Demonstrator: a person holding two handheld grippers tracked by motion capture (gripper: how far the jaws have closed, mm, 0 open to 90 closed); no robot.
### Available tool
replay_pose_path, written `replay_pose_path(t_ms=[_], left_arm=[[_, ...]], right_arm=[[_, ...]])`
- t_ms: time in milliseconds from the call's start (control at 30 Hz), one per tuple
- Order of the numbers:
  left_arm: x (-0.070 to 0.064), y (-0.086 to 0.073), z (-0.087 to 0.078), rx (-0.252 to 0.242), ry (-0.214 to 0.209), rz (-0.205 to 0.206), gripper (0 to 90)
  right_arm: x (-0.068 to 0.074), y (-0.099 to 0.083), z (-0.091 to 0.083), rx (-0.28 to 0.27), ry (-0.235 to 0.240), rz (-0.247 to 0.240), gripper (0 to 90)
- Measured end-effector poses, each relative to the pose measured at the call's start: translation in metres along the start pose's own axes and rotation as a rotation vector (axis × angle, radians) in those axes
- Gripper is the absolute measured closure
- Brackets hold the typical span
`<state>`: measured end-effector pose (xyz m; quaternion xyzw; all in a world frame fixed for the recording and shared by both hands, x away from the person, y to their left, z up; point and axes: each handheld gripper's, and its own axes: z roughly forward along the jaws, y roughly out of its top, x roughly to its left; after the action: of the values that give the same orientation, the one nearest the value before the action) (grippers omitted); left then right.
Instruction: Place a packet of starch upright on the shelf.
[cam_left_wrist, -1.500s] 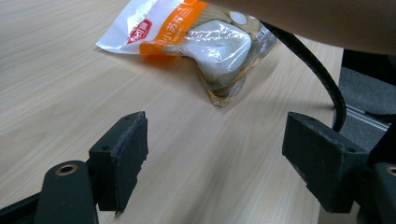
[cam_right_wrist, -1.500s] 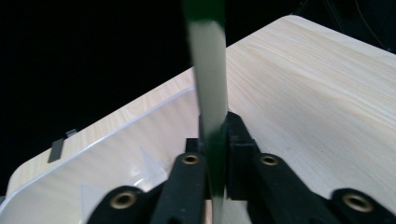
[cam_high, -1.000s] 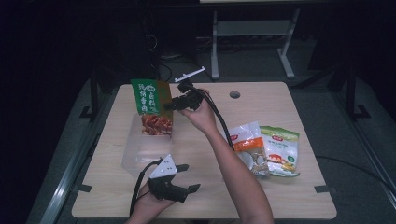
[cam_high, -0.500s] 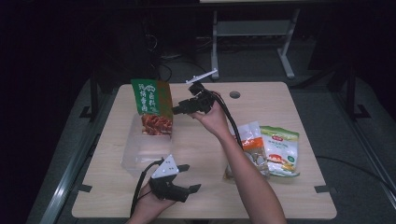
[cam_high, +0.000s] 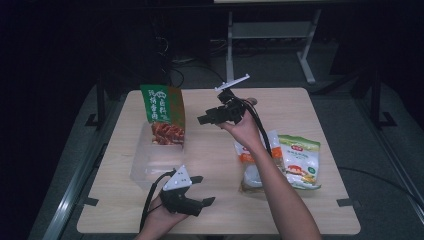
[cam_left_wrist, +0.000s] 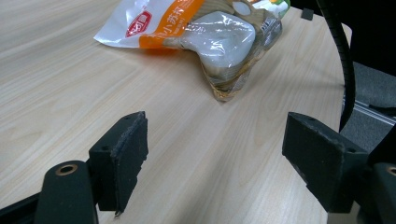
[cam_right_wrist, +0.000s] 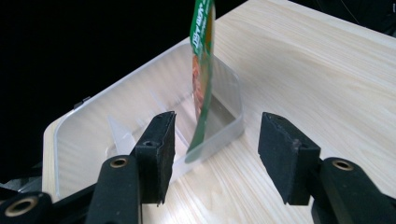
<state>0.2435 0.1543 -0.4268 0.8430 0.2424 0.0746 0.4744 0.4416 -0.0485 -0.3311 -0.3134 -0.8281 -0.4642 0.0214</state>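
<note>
The right gripper (cam_high: 212, 119) is hovering with its fingers apart, empty; the green snack bag (cam_right_wrist: 201, 70) is standing upright in the clear container (cam_right_wrist: 88, 140) just beyond them. The left gripper (cam_high: 200, 190) is resting on the table (cam_high: 210, 150), fingers apart.

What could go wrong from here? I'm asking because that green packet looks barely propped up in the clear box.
The green packet stands on edge at the end wall of the clear box; a nudge could probably tip it out onto the table.

The right gripper is open and empty close beside it, so a careless swing may knock it.

Its cable hangs over the orange packet and could drag it.
</note>
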Motion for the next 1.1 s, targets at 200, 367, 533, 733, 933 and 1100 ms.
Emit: replay_pose_path(t_ms=[200, 367, 533, 733, 933, 1100], left_arm=[[-0.001, 0.000, 0.001, -0.004, -0.001, -0.008, 22.3], [-0.001, 0.000, 0.002, 0.004, -0.003, -0.004, 22.3], [-0.002, -0.001, 0.003, 0.005, -0.005, -0.007, 22.3], [-0.001, -0.001, 0.002, 0.008, -0.001, -0.003, 22.3], [-0.002, -0.001, 0.002, 0.010, -0.001, 0.002, 22.3], [-0.002, -0.001, 0.003, 0.004, -0.001, 0.009, 22.3]], right_arm=[[-0.007, -0.012, -0.014, 0.017, -0.019, 0.020, 44.7], [-0.011, -0.022, -0.025, 0.030, -0.029, 0.040, 44.4], [-0.014, -0.031, -0.034, 0.045, -0.047, 0.049, 43.3], [-0.016, -0.041, -0.044, 0.051, -0.056, 0.062, 43.2], [-0.018, -0.052, -0.058, 0.072, -0.075, 0.075, 42.7], [-0.022, -0.064, -0.071, 0.082, -0.096, 0.104, 42.4]])
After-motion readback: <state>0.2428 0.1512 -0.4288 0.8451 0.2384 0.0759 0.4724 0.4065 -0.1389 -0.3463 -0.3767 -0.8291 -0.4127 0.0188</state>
